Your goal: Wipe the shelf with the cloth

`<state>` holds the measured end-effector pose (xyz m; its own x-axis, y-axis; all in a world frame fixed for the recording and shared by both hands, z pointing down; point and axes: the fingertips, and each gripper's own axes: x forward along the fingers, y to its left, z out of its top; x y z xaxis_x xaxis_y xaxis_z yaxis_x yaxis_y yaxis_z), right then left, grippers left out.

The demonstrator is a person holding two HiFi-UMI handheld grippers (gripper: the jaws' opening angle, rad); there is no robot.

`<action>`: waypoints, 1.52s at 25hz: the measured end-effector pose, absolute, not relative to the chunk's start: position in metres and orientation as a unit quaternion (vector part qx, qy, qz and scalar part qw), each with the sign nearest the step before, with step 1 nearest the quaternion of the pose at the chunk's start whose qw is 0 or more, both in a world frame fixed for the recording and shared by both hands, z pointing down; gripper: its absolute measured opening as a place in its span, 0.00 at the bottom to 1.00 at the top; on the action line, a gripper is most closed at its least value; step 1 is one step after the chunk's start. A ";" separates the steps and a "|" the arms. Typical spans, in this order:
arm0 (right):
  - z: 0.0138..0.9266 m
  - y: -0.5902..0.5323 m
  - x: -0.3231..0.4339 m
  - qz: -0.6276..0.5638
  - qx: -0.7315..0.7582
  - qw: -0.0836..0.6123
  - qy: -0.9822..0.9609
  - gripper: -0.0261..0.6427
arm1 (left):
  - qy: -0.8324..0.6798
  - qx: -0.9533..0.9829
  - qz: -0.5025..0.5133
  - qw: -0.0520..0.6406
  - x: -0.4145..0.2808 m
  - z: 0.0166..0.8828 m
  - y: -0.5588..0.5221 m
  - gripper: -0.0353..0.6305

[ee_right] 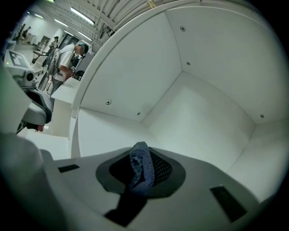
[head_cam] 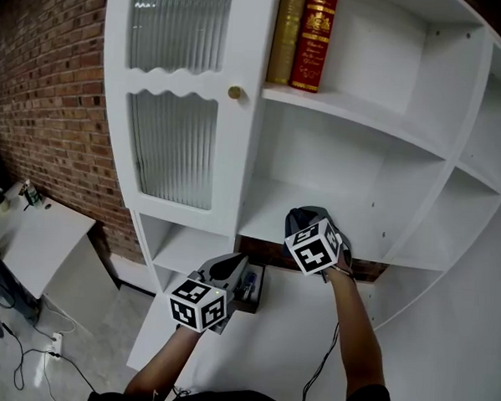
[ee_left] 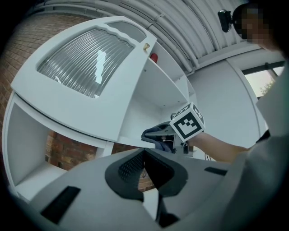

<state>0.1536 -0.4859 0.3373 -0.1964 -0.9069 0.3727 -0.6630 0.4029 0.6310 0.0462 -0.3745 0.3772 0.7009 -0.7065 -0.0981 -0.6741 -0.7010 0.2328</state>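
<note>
Right tongs [ee_right: 142, 177]: pinching the cloth [ee_right: 140, 160] at the front lip of the shelf [head_cam: 383, 223]; bare board lies ahead of them, deeper in. Left tongs [ee_left: 145, 175]: narrowly parted, empty, lower, farther from the shelf.

- Your cloth [ee_right: 143, 162] is dark blue and knitted. It is bunched up into a small fold.
- It is pinched tight between the jaws of your right gripper [ee_right: 141, 178]. A bit of it pokes up over them.
- The cloth is at the front edge of the middle board of the shelf [head_cam: 271, 207]. It is hard to tell if it presses on the board.
- The shelf is tall and white, with open boxes and a curved side.
- The box in front of the cloth has plain white walls with a few little screw dots.
</note>
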 end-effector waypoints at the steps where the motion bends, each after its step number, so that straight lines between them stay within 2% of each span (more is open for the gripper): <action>1: 0.338 -0.486 0.150 -0.168 0.518 0.362 -0.756 0.14 | -0.378 0.917 -0.090 0.089 0.044 0.377 -0.374 0.08; 24: 0.340 -0.491 0.062 -0.198 0.469 0.353 -0.786 0.14 | -0.423 0.899 -0.074 0.081 -0.011 0.381 -0.363 0.08; 38: 0.341 -0.493 0.034 -0.208 0.464 0.348 -0.788 0.14 | -0.443 0.890 -0.080 0.079 -0.035 0.379 -0.362 0.08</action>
